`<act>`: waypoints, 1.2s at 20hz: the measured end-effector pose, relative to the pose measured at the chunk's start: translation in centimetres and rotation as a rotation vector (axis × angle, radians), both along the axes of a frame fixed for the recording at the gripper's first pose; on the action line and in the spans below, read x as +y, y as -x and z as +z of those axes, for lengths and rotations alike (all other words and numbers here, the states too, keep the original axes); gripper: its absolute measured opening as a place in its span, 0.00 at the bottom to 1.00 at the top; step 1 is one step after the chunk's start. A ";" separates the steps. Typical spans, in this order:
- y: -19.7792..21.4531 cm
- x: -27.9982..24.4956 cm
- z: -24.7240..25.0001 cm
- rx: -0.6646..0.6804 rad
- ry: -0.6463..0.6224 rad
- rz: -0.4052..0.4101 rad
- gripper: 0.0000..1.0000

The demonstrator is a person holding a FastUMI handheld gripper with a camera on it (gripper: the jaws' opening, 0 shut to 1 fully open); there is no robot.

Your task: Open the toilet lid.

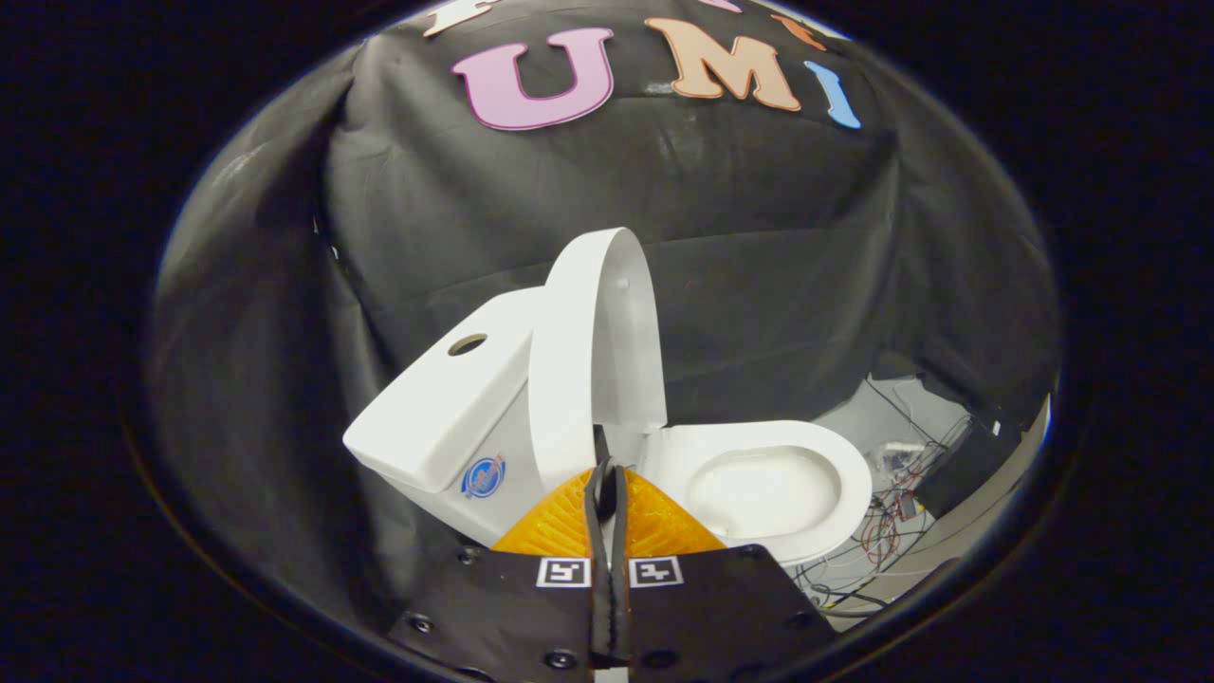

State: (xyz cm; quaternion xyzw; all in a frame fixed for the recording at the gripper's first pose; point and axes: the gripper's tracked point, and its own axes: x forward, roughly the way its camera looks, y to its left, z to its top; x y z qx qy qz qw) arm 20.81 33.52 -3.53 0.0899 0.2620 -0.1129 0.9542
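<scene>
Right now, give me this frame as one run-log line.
lid: raised upright against tank | seat: down, bowl exposed | tool: fingers together, holding nothing, just before lid's lower edge | task: lid open

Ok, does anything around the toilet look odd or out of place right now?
The toilet lid stands upright against the tank, and the seat lies flat. One oddity: a loose tangle of wires lies on the floor beside the bowl. The gripper is shut, with nothing between its fingers.
</scene>
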 end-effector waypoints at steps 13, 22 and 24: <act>-1.4 4.0 -0.6 -0.085 0.057 0.002 0.01; -1.8 5.0 -0.7 -0.156 0.087 0.034 0.11; -1.4 5.8 -2.2 -0.135 0.070 0.063 0.43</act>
